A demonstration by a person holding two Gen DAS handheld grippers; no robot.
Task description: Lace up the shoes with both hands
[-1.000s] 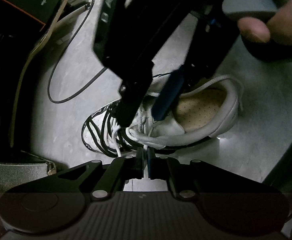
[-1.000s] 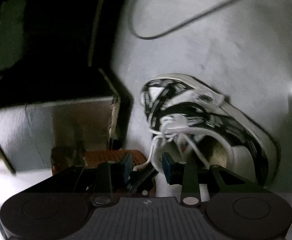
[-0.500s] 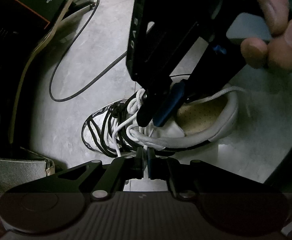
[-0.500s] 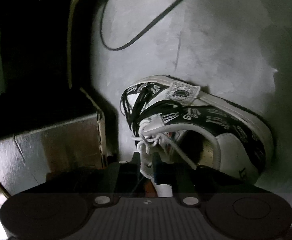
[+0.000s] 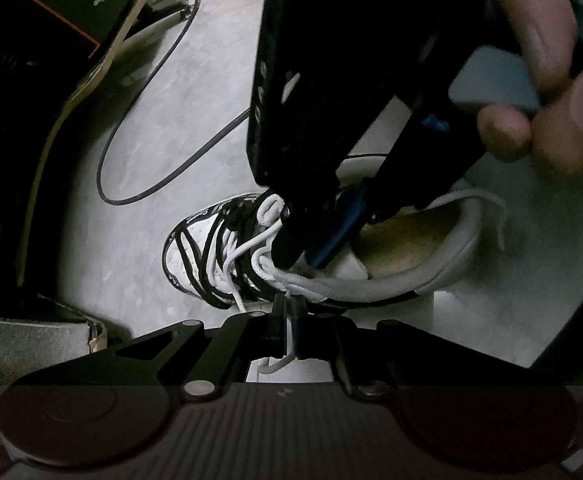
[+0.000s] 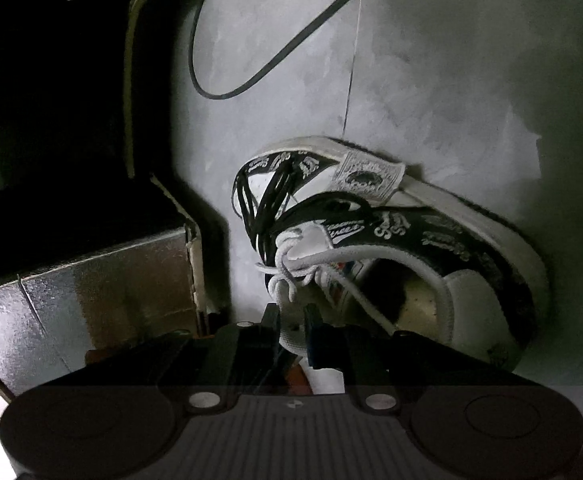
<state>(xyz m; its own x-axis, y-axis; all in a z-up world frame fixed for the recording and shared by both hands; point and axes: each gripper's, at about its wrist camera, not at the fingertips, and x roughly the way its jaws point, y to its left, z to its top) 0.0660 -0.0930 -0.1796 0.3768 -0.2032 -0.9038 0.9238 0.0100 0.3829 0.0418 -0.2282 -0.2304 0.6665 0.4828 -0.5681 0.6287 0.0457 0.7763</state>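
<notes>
A black and white sneaker [image 5: 403, 276] [image 6: 431, 236] lies on the grey floor with white laces [image 5: 247, 248] [image 6: 295, 264] tangled over its tongue. My left gripper [image 5: 287, 316] sits at the shoe's near side, shut on a white lace that hangs out below its fingers. My right gripper [image 5: 303, 256] reaches down into the shoe mouth from above. In the right wrist view the right gripper [image 6: 293, 322] has its jaws closed on the shoe's white tongue edge [image 6: 291, 328].
A black cable [image 5: 147, 136] [image 6: 267, 68] loops over the floor beyond the shoe. A foil-covered box [image 6: 91, 288] stands left of the shoe, with dark boxes [image 5: 51, 4] behind. A hand [image 5: 539, 92] holds the right gripper's handle.
The right gripper moved down from above the laces into the shoe mouth and closed from open onto the tongue edge. The left gripper stayed shut on the lace.
</notes>
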